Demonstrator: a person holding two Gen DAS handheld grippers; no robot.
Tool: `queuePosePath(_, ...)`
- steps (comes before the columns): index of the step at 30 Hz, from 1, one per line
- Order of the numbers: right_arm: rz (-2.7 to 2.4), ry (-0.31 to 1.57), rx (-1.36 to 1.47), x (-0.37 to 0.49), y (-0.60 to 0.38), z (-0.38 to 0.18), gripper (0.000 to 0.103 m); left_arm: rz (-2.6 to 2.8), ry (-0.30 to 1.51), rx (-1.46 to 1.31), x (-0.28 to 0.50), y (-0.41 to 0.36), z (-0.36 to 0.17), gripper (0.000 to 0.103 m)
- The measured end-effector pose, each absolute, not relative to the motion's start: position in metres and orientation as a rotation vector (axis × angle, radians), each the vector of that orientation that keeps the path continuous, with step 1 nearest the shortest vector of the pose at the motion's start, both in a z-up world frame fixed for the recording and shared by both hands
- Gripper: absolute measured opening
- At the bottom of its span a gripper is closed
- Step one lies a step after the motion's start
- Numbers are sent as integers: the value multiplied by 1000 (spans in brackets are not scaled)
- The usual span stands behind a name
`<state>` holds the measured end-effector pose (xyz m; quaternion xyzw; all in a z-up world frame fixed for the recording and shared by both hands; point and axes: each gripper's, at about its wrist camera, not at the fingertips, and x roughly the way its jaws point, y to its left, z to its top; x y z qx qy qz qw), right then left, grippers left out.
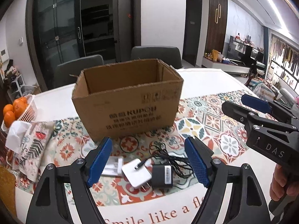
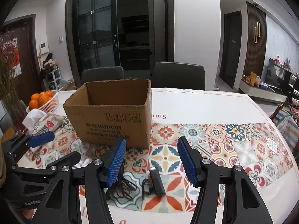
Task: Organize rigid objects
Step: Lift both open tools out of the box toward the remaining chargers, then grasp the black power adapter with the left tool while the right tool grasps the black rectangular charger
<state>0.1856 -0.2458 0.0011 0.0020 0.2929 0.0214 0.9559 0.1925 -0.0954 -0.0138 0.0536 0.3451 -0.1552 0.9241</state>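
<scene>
While both of my claws hang over the table with nothing in them, the sorting looks barely begun. My left claw (image 1: pixel 149 163) is spread wide, its blue pads (image 1: pixel 100 161) either side of a small heap lying on the patterned tablecloth (image 1: pixel 211 123): a white charger (image 1: pixel 136 171) with a plug tip resting on it, a black power adapter (image 1: pixel 162 175) touching its right edge, a tangle of thin black cord (image 1: pixel 168 157) behind the adapter, and a small white packet (image 1: pixel 112 167) partly hidden by my left pad. My right claw (image 2: pixel 151 163) is also wide apart and empty, above the same black adapter (image 2: pixel 158 183) and cord (image 2: pixel 124 184).

Beyond them stands the cardboard box (image 1: pixel 129 102), open at the top, near the heap but not touching it. What I can see of its inside shows only bare walls; the floor is hidden, so I cannot say it is empty. My guess is that all the pieces on the cloth are left to go in.

Both tools point forward and slightly down towards the box. The right one sits just to the right of the left, held from below by a hand (image 1: pixel 284 184). Off to the left are a basket of oranges (image 1: pixel 17 110) and a tissue pouch (image 1: pixel 30 143).
</scene>
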Motion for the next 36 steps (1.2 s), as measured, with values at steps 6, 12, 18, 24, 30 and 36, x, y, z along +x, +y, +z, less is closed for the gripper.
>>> queuePosePath(6, 38, 603, 3, 177, -247, -11, 58, -328, 746, 114, 186, -98, -31, 79)
queuePosePath(12, 36, 636, 13, 173, -248, -29, 58, -339, 801, 125, 188, -101, -47, 79)
queuePosePath(18, 33, 690, 38, 176, -252, -49, 58, -352, 858, 156, 190, -104, -64, 76)
queuePosePath(24, 23, 726, 64, 176, -255, -67, 58, -369, 907, 184, 197, -108, -77, 73)
queuePosePath(30, -3, 771, 118, 181, -263, -84, 58, -401, 963, 221, 209, -117, -89, 70)
queuePosePath(36, -3, 815, 148, 188, -267, -98, 58, -418, 1016, 222, 218, -120, -99, 67)
